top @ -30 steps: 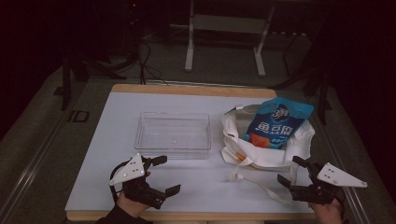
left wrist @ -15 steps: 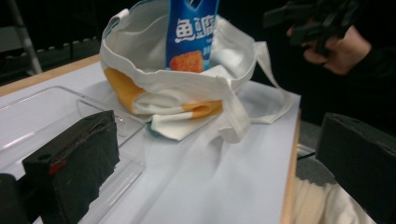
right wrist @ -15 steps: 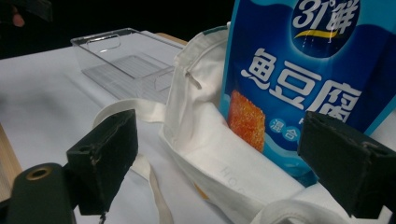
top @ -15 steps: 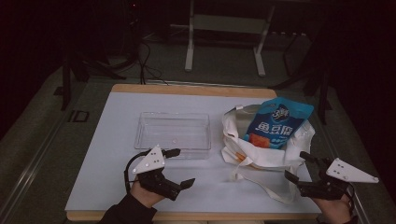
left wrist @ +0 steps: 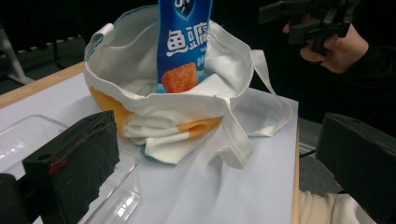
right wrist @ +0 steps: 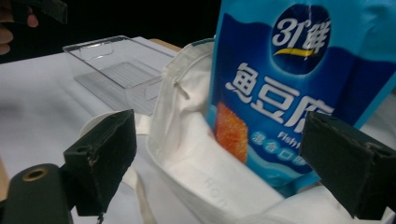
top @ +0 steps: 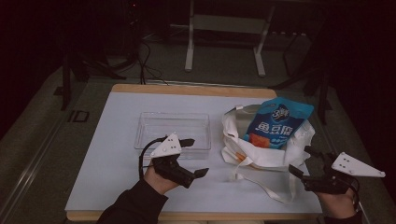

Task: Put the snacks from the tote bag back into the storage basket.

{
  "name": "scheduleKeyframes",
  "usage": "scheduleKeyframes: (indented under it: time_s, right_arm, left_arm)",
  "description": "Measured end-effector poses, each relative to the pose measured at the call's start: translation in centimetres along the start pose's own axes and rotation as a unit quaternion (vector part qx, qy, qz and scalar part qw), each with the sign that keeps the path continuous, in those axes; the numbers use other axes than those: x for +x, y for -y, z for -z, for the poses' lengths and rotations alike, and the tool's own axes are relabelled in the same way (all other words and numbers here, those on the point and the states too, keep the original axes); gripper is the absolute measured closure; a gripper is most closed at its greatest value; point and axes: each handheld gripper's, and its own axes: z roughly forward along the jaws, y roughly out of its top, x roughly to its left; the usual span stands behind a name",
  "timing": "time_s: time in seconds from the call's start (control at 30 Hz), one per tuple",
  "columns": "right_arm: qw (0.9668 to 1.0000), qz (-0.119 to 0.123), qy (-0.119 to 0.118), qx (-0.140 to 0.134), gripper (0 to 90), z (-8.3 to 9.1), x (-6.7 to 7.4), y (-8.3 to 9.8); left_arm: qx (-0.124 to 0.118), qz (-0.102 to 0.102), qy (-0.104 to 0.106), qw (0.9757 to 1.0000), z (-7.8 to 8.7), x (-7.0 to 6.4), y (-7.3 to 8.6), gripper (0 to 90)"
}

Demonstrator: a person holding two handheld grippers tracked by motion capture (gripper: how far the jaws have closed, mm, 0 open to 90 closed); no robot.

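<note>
A white tote bag [top: 261, 156] sits on the right half of the table with a blue snack pouch [top: 275, 122] standing upright in it. My left gripper [top: 198, 156] is open just in front of a clear plastic tray [top: 173, 130] and points right toward the bag. At the bag's front right corner my right gripper [top: 300, 160] is open too. In the left gripper view the bag [left wrist: 177, 121] and pouch [left wrist: 184, 42] lie beyond the open gripper [left wrist: 215, 154]. The right gripper view has the pouch [right wrist: 285, 84] close ahead of the open gripper [right wrist: 217, 158].
The white table top [top: 121, 121] has a wooden edge. The bag's loose strap [top: 275, 189] trails toward the front edge. The clear tray holds nothing. Dark floor, cables and a metal stand [top: 224, 28] lie beyond the table.
My left gripper has moved forward and to the right, up to the tray's front edge and nearer the bag. My right gripper has shifted slightly right. Both stayed open.
</note>
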Motion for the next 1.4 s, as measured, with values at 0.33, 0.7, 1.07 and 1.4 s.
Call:
scheduleKeyframes:
  time_s: [0.33,0.7,1.07,1.4]
  right_arm:
    - [0.9998,0.022,0.000,0.002,13.2,-0.3,-0.8,-1.0]
    - [0.9997,0.023,-0.007,0.004,16.0,-0.8,-2.6,-1.8]
    - [0.9998,0.015,0.002,0.012,20.8,-1.6,-4.5,-1.5]
    - [0.9995,0.003,0.020,0.023,21.7,-2.6,-6.6,-1.5]
  left_arm:
    - [0.010,-0.013,0.023,0.9996,-3.7,0.4,-1.9,0.0]
    - [-0.003,-0.040,0.038,0.9985,-6.9,1.1,-5.1,1.0]
    - [-0.022,-0.041,0.045,0.9979,-10.2,2.8,-6.8,4.3]
    - [0.027,-0.039,0.021,0.9986,-14.4,4.5,-7.0,14.3]
